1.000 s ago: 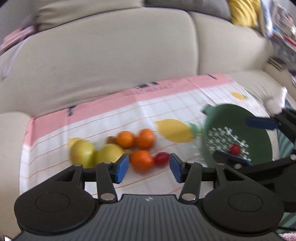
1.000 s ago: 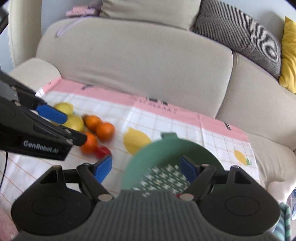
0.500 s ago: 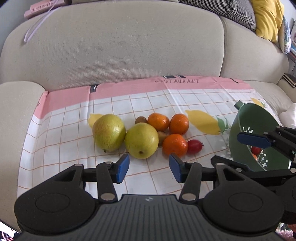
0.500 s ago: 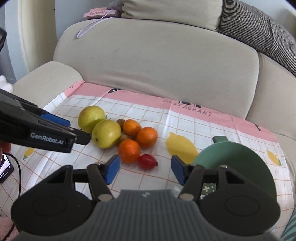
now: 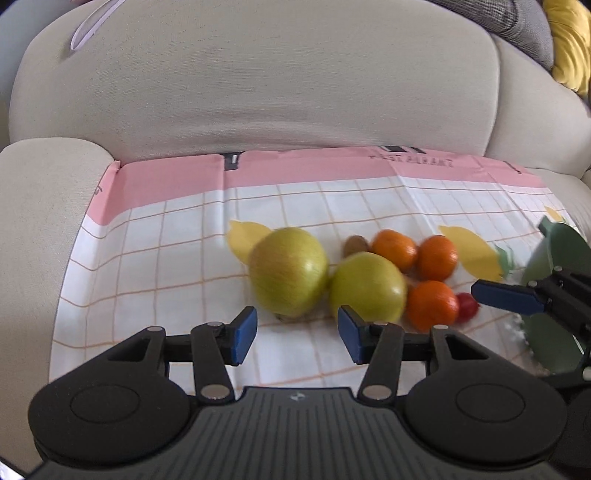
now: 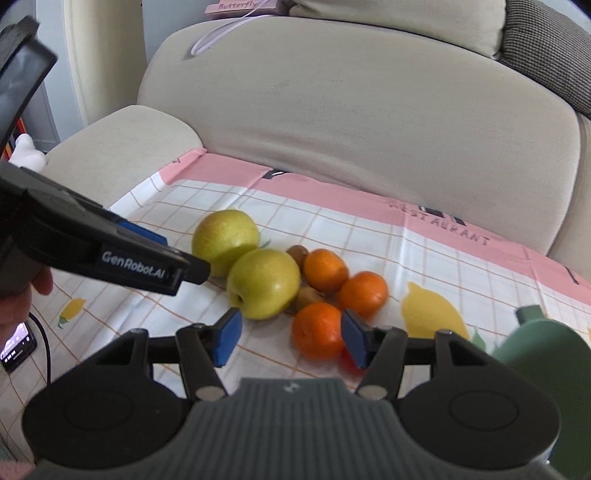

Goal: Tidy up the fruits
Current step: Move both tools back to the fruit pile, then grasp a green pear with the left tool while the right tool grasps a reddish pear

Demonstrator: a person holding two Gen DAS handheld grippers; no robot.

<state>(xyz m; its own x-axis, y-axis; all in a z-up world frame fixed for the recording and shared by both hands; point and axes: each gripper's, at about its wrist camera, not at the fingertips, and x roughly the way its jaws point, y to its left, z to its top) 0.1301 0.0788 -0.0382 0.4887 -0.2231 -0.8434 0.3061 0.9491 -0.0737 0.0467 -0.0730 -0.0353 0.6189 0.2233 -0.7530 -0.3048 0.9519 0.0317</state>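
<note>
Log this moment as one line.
left gripper: open, empty | right gripper: open, empty | fruit pile: on cloth | green colander: right

"GenRobot.AI" stands in white on the side of the left gripper [image 6: 110,240]. "RESTAURANT" runs along the pink border of the tablecloth [image 6: 439,221]. "Butterfly" shows on a pink book [image 6: 240,6], far, atop the sofa [image 6: 369,110].
</note>
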